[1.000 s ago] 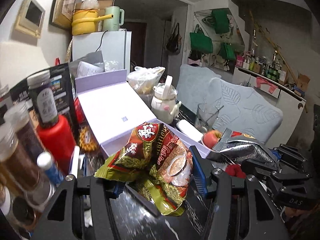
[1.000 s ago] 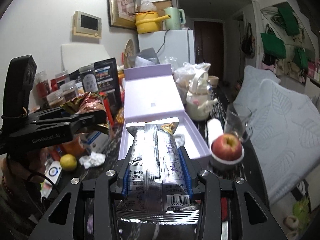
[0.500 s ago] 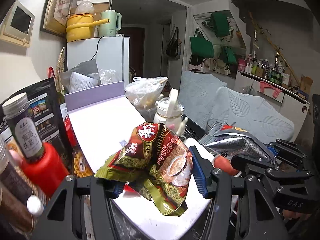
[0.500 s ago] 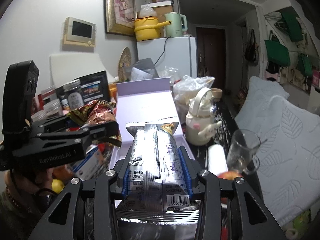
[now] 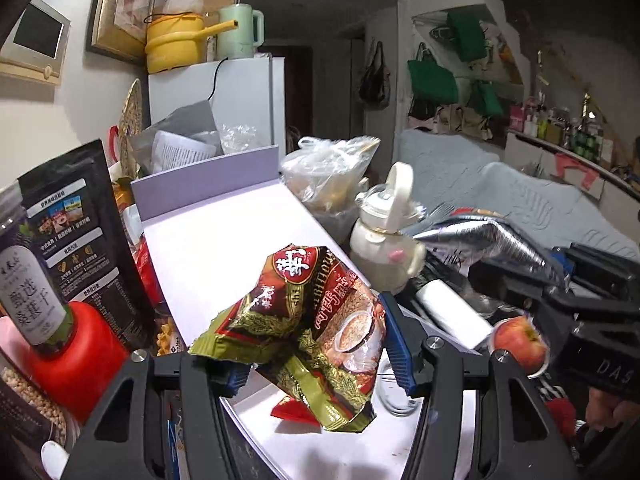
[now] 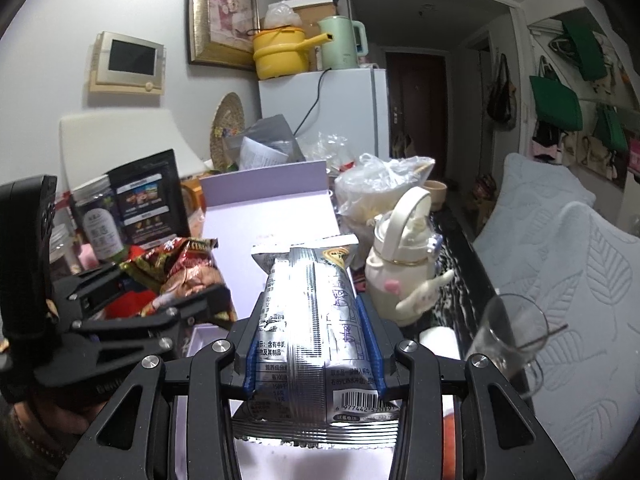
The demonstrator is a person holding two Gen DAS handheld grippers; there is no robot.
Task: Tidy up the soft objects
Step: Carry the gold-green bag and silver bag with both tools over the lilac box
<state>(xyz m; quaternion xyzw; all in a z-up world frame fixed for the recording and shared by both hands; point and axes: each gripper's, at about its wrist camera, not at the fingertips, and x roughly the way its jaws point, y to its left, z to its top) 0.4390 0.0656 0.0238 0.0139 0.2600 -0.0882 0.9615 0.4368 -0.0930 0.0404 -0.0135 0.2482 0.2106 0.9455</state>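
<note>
Two packets held | left gripper [image 5: 312,356] jaws clamp crumpled red-green snack packet [image 5: 308,328] at mid-body | right gripper [image 6: 312,352] jaws pinch silver foil packet [image 6: 308,312] across its width | both hang over lilac box [image 5: 224,240] on cluttered table | light, soft, crinkly, likely slippery foil; grip mid-body, not seams.

Open lilac box [image 5: 224,240] lies mid-bench, lid upright at far end. Left of it: black pouch [image 5: 80,240], dark-label jar [image 5: 28,284] on a red lid [image 5: 76,356]. Right of it: clear plastic bag [image 5: 332,172], cream teapot [image 5: 384,240], white roll [image 5: 452,308], apple [image 5: 520,340], glass [image 6: 508,336]. Far: white fridge [image 6: 340,112] carrying yellow pot [image 6: 280,54] and green kettle [image 6: 340,42].
</note>
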